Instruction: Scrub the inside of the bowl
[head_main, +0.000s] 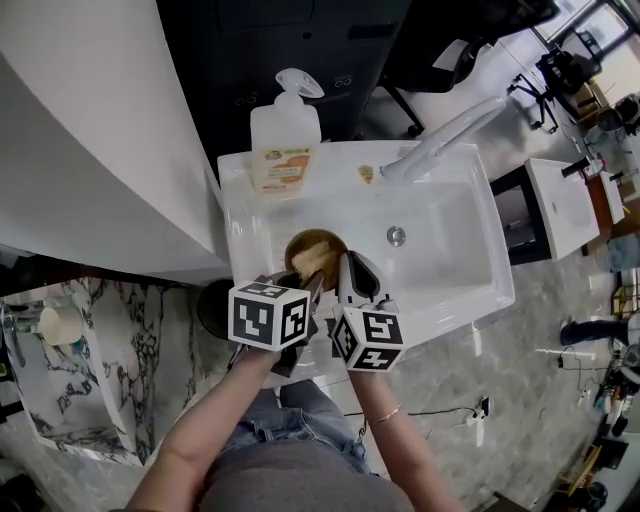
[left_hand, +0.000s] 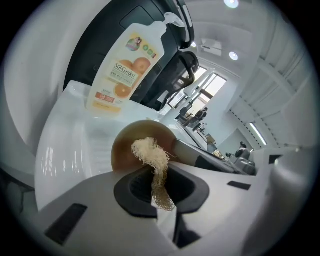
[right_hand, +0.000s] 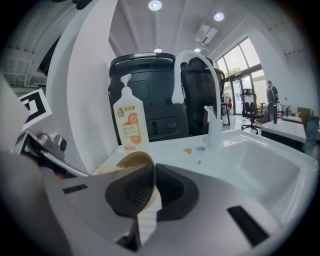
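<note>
The brown bowl (head_main: 297, 245) sits in the sink (head_main: 455, 250) by its left edge. The right gripper (right_hand: 150, 187) is clamped on the bowl's rim, while the left gripper (left_hand: 161, 187) pinches a loofah scrubber (left_hand: 149, 151) that reaches into the bowl.

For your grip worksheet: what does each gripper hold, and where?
Left gripper: loofah, by its lower end; right gripper: bowl, by its rim.

Open-plan office or lab floor, freestanding white sink (head_main: 450, 270), office chairs (right_hand: 249, 109), desks (head_main: 562, 205), tall windows (right_hand: 240, 67), ceiling downlights (right_hand: 154, 5).
</note>
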